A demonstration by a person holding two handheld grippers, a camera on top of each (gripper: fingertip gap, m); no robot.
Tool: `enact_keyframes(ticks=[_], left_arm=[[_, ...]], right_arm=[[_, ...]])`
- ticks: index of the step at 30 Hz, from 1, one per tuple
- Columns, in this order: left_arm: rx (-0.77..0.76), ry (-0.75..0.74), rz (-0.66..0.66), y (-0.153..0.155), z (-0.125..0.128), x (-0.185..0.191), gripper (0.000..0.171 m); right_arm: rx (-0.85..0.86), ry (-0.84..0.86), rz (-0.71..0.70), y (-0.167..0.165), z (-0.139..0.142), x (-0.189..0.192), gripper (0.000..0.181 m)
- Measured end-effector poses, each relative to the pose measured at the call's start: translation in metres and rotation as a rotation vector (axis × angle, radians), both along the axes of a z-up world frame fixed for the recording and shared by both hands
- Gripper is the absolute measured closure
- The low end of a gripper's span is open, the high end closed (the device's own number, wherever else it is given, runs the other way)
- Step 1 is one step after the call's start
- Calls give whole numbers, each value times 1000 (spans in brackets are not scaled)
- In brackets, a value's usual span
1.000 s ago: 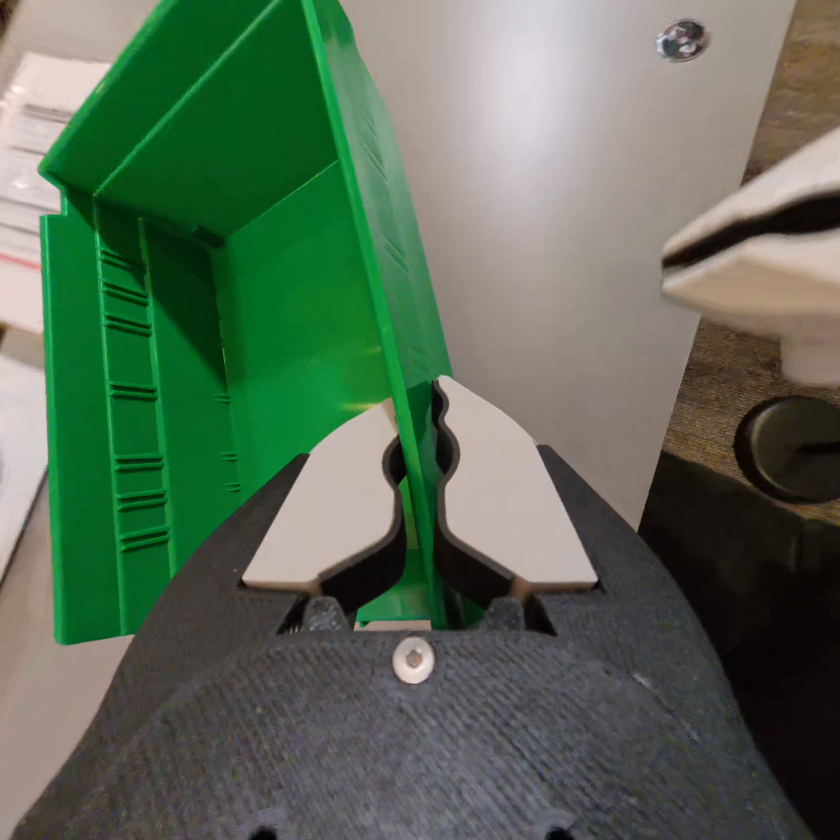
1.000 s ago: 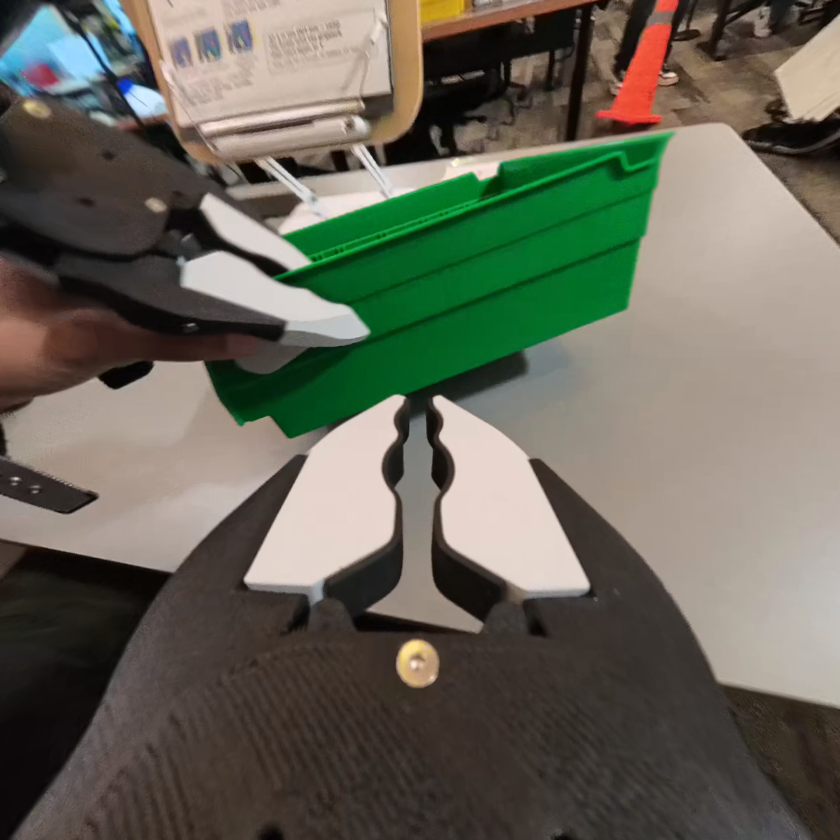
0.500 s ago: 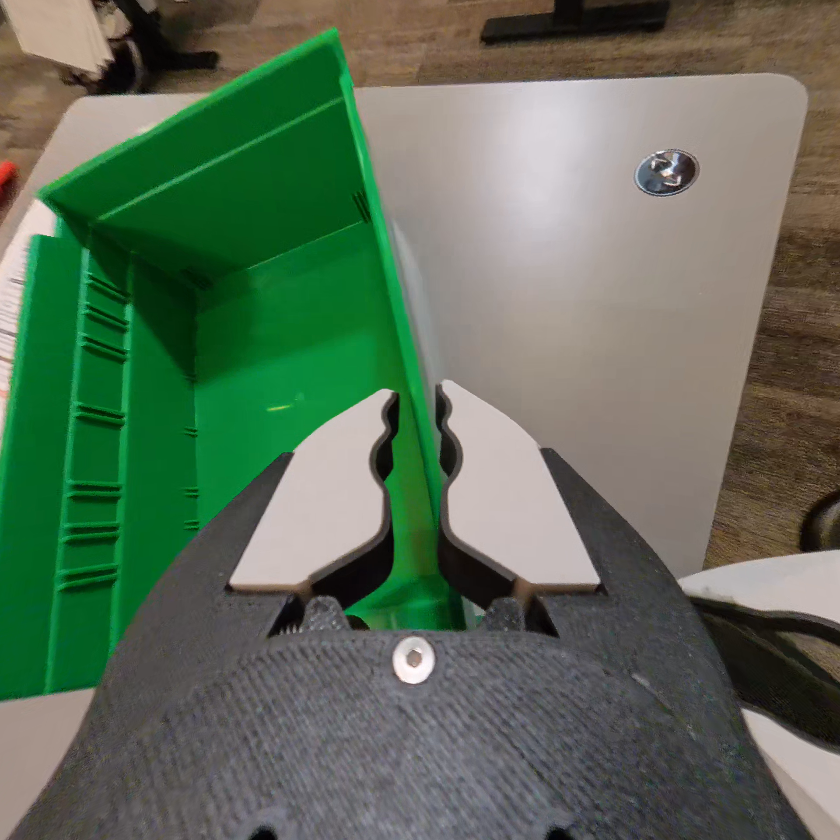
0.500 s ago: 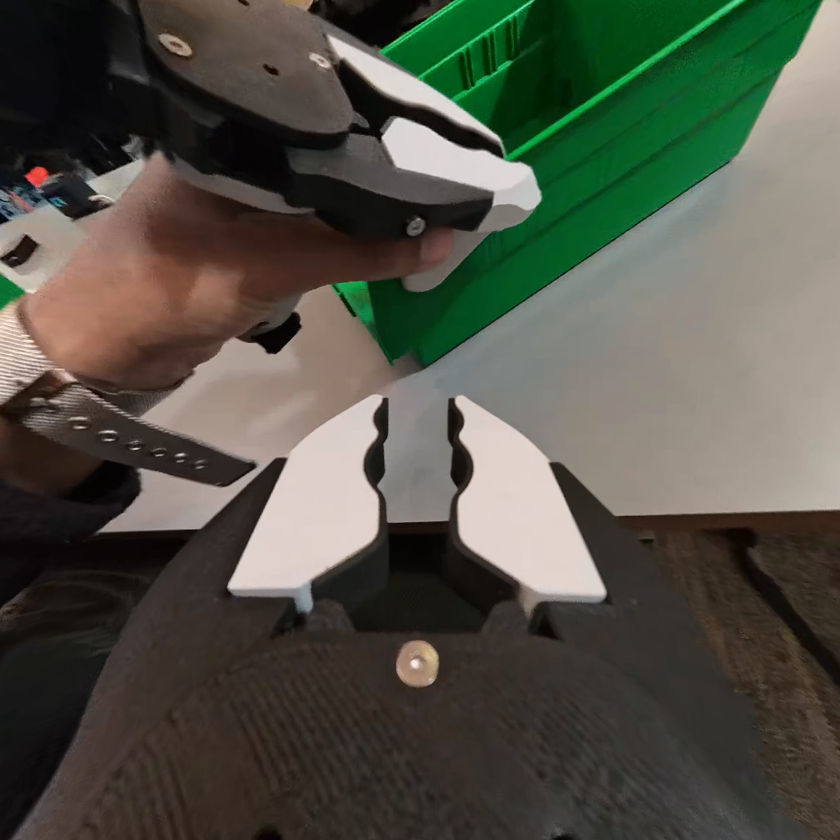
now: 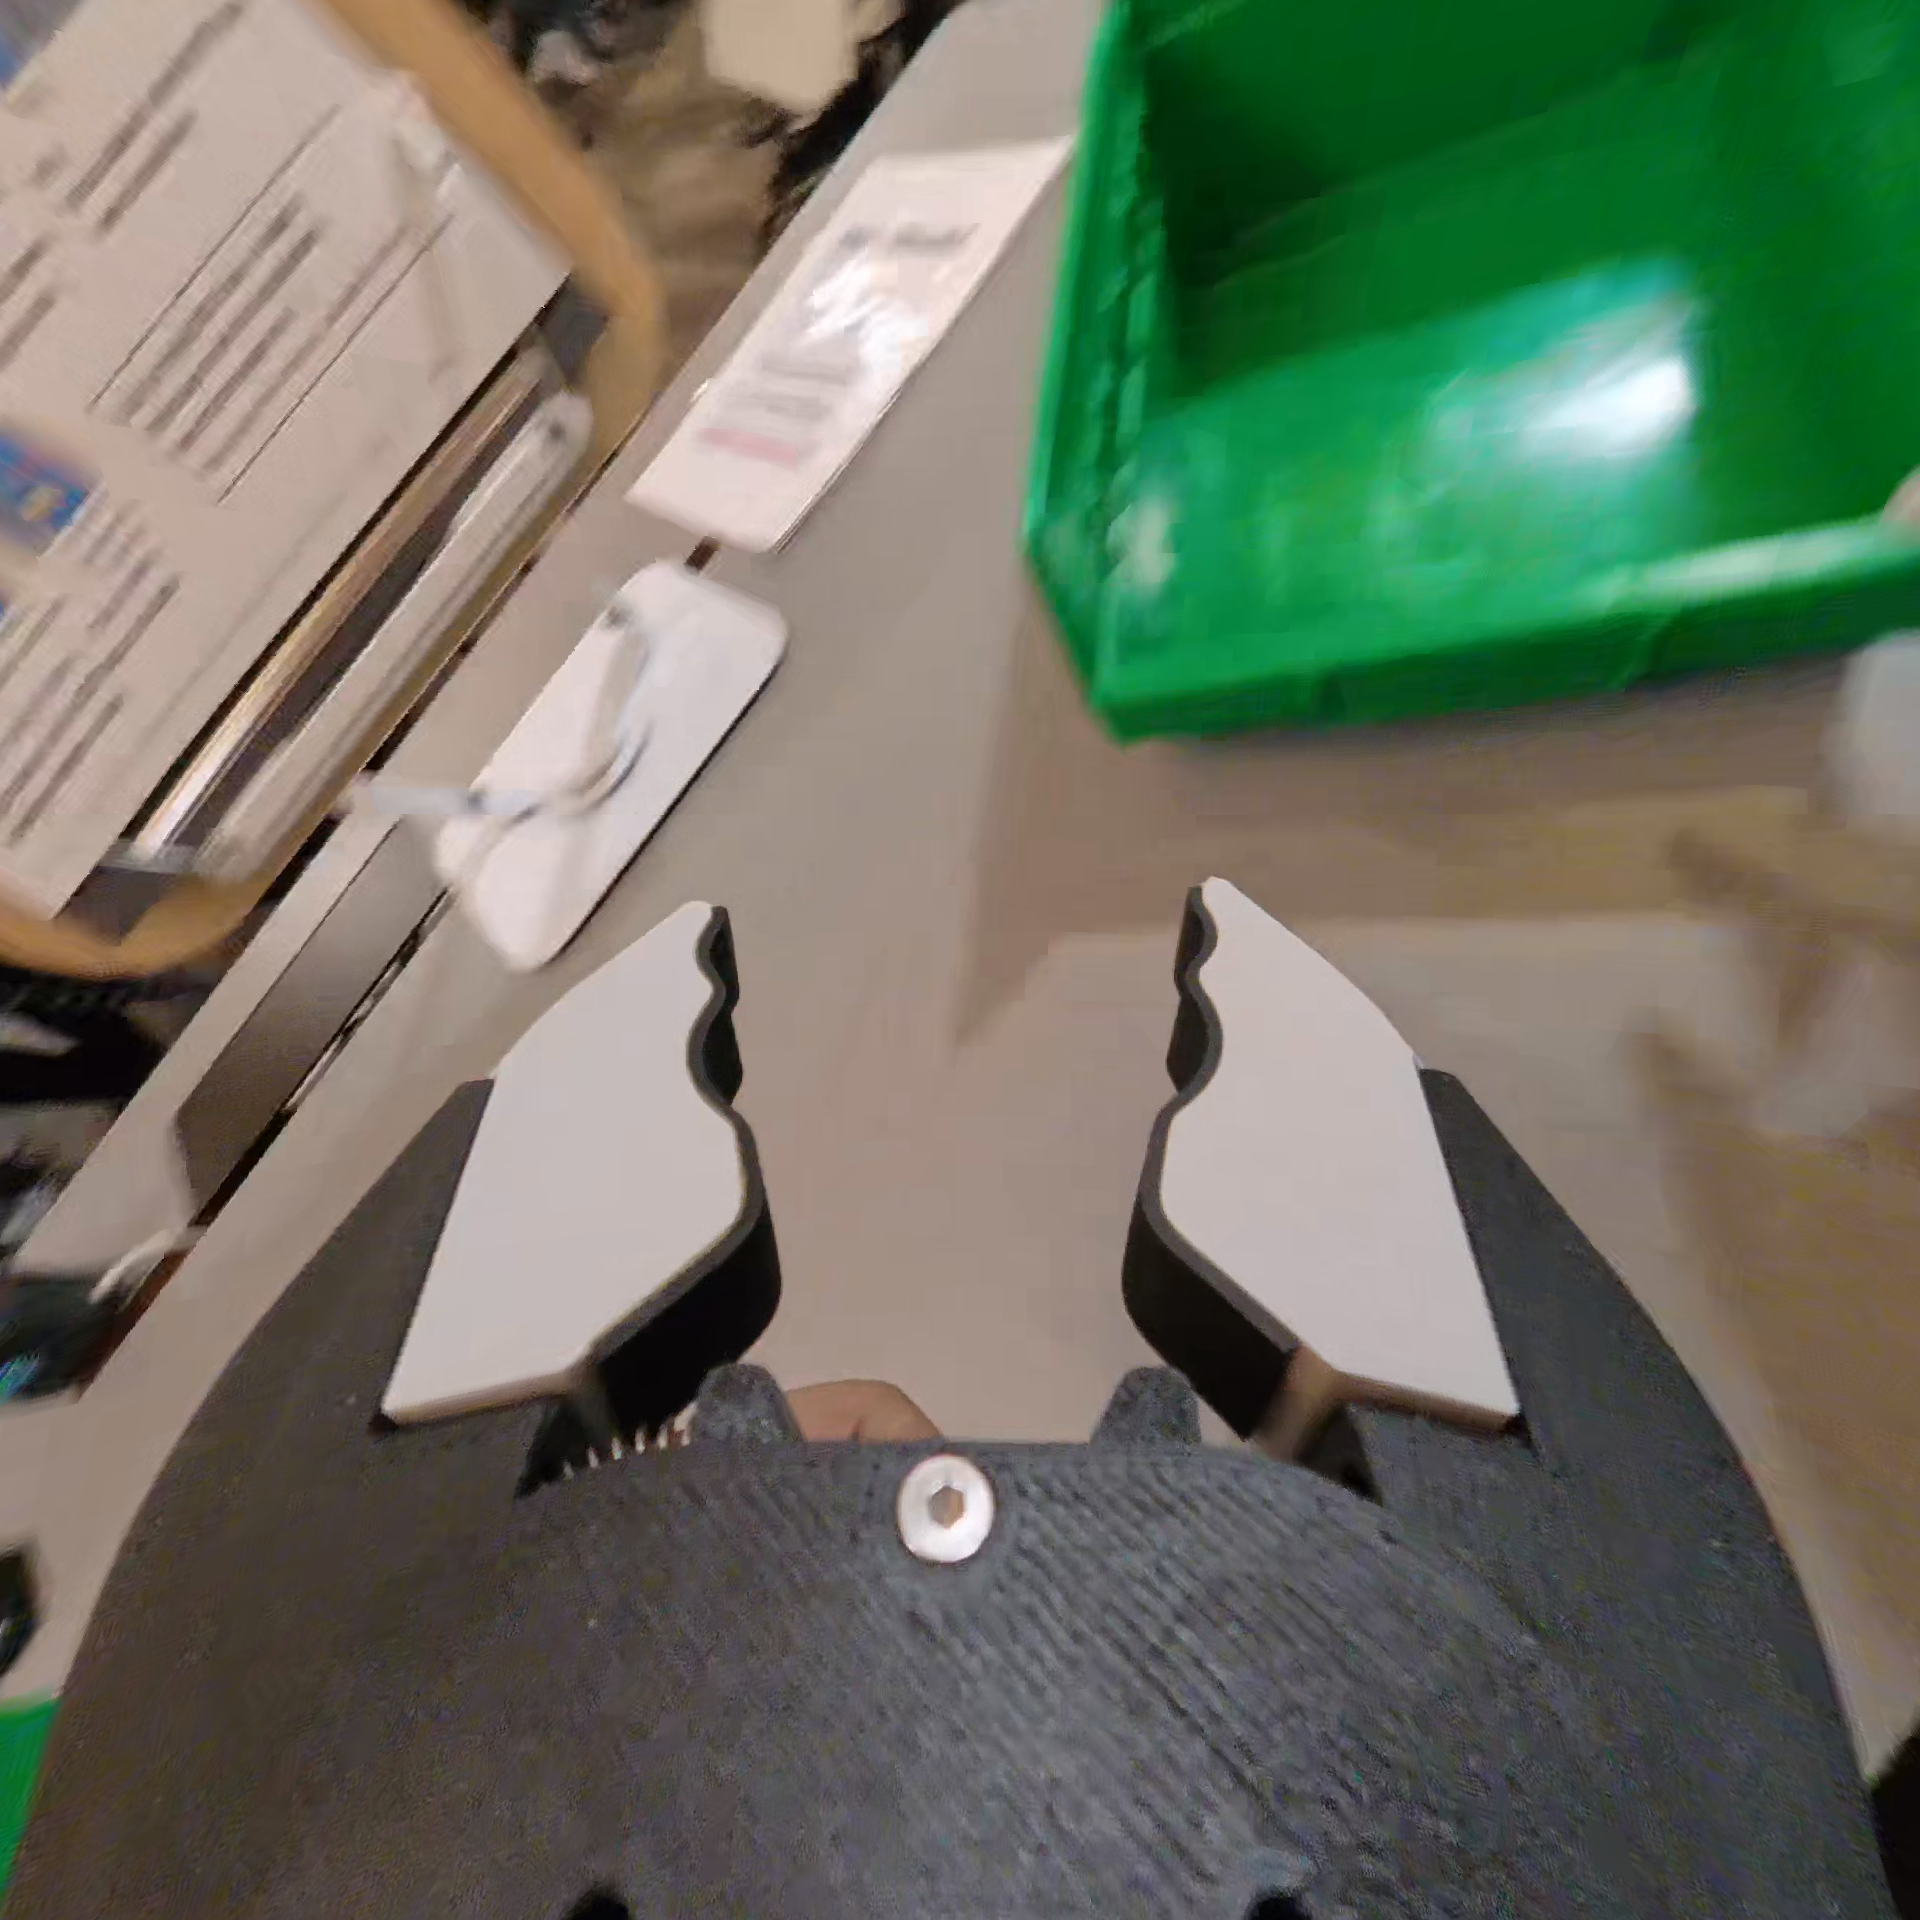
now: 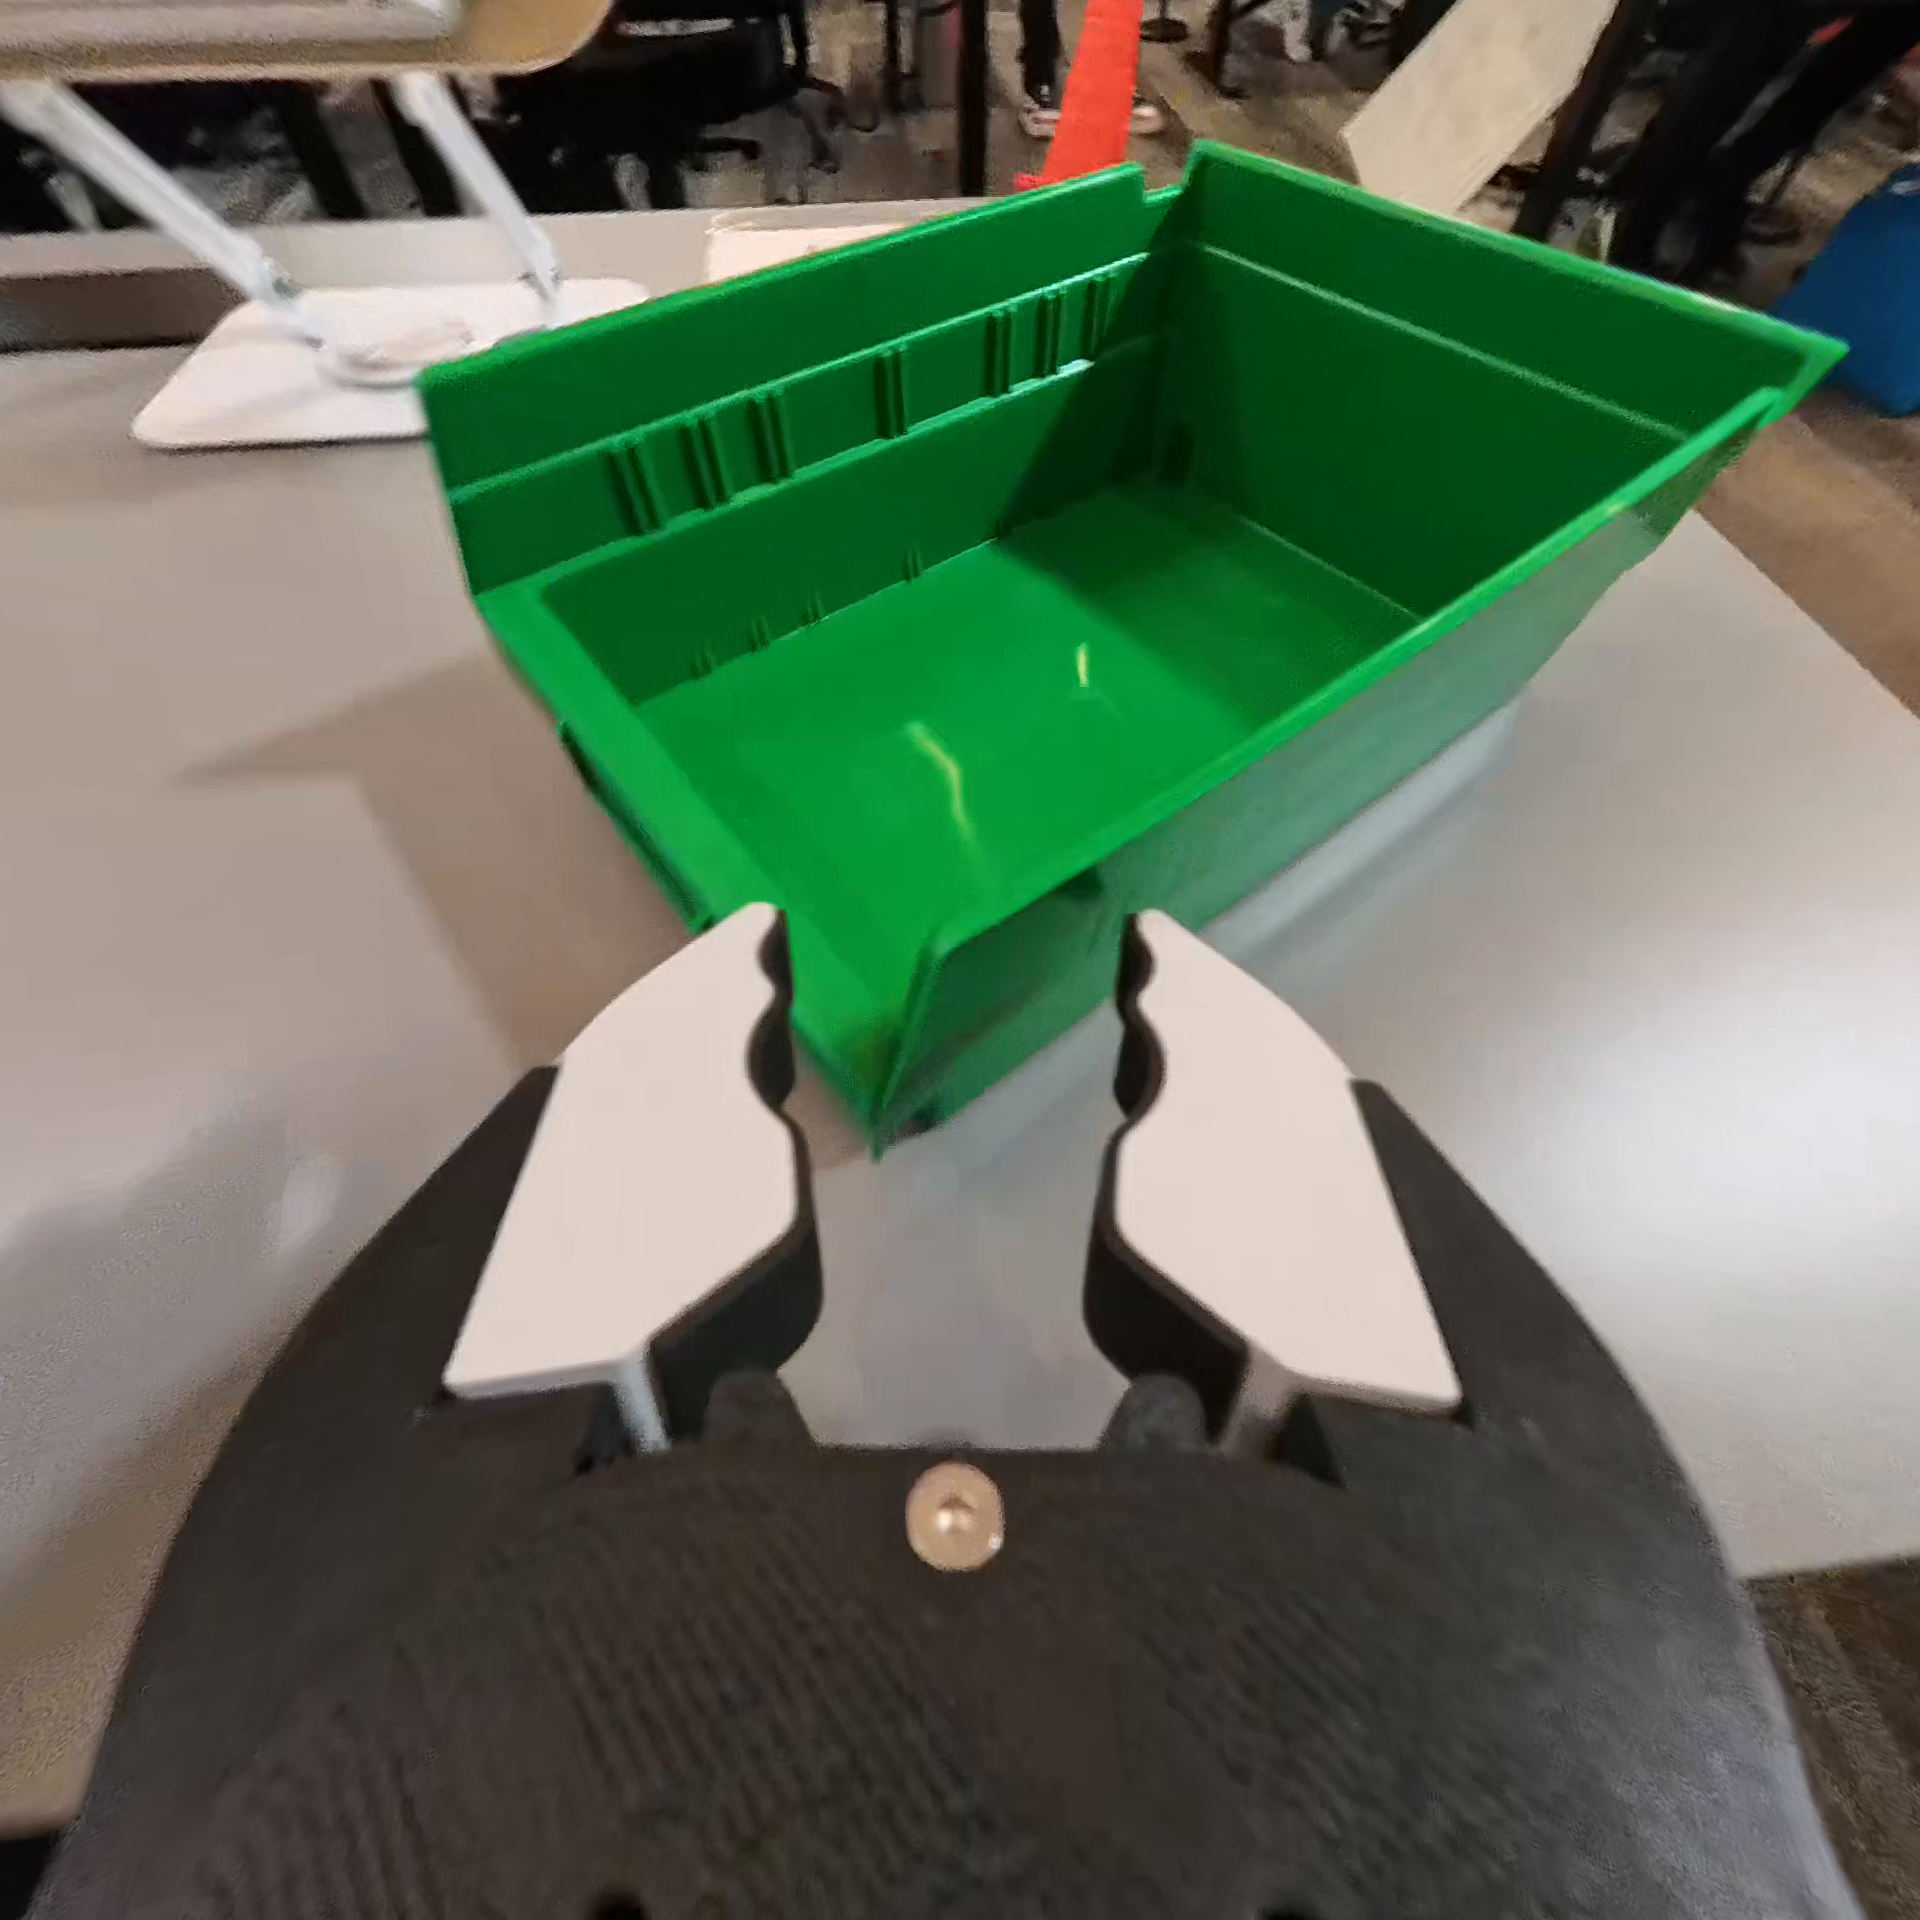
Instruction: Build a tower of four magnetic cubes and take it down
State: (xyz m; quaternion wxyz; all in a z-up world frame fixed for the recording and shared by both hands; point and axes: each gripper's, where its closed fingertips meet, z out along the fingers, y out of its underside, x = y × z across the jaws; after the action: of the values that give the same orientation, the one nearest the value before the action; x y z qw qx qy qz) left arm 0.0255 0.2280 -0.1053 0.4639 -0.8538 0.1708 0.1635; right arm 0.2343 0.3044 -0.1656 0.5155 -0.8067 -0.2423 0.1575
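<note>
An empty green plastic bin (image 6: 1351, 416) stands on the grey table (image 6: 260, 831). My right gripper (image 6: 951, 925) is open, and the bin's near corner lies between its fingertips without a visible grip. My left gripper (image 5: 956, 904) is open and empty above the bare table. In the blurred left wrist view the bin (image 5: 1091, 416) is ahead and to the right, apart from the fingers (image 5: 613, 1143).
A white stand base (image 5: 613, 769) and a white printed card (image 5: 842, 343) lie left of the bin. A document holder with papers (image 5: 208, 364) stands at the far left. The stand base also shows behind the bin in the right wrist view (image 6: 312, 384). An orange cone (image 6: 1091, 94) stands beyond the table.
My left gripper has let go of the bin's wall, opened wide and pulled away to the left. My right gripper has opened wider and moved up to the bin's near corner.
</note>
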Motion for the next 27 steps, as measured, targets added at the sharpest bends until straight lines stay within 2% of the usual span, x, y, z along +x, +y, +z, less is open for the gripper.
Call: enact_keyframes(ticks=[1, 3, 5, 7, 9, 11, 14, 19, 21, 26, 27], left_arm=[[3, 3, 45, -15, -7, -19, 90], [17, -56, 121, -45, -23, -47, 92], [71, -121, 156, -69, -37, -67, 102], [33, -156, 102, -83, -59, -77, 119], [-43, -207, 168, -91, -80, -96, 119], [-80, -298, 184, -94, -90, -100, 119], [-92, -402, 192, -102, -93, -99, 119], [-69, -337, 234, -114, -93, -110, 119], [-69, -346, 252, -118, -94, -111, 117], [-6, -378, 291, -126, -85, -115, 116], [10, -393, 300, -127, -82, -116, 116]], right_arm=[[-10, 16, -27, 10, 0, 1, 132], [-28, 18, -26, 25, -1, 10, 139], [-23, -2, -54, 42, 0, 34, 153], [-2, -31, -85, 63, 2, 61, 163], [5, -53, -110, 87, 5, 83, 170], [23, -123, -125, 112, 2, 104, 175], [36, -110, -43, 136, 1, 118, 176], [77, -15, 84, 154, 2, 133, 176], [42, 1, 83, 158, 2, 136, 176], [55, -150, -30, 173, 10, 142, 171], [59, -177, -49, 174, 12, 142, 165]])
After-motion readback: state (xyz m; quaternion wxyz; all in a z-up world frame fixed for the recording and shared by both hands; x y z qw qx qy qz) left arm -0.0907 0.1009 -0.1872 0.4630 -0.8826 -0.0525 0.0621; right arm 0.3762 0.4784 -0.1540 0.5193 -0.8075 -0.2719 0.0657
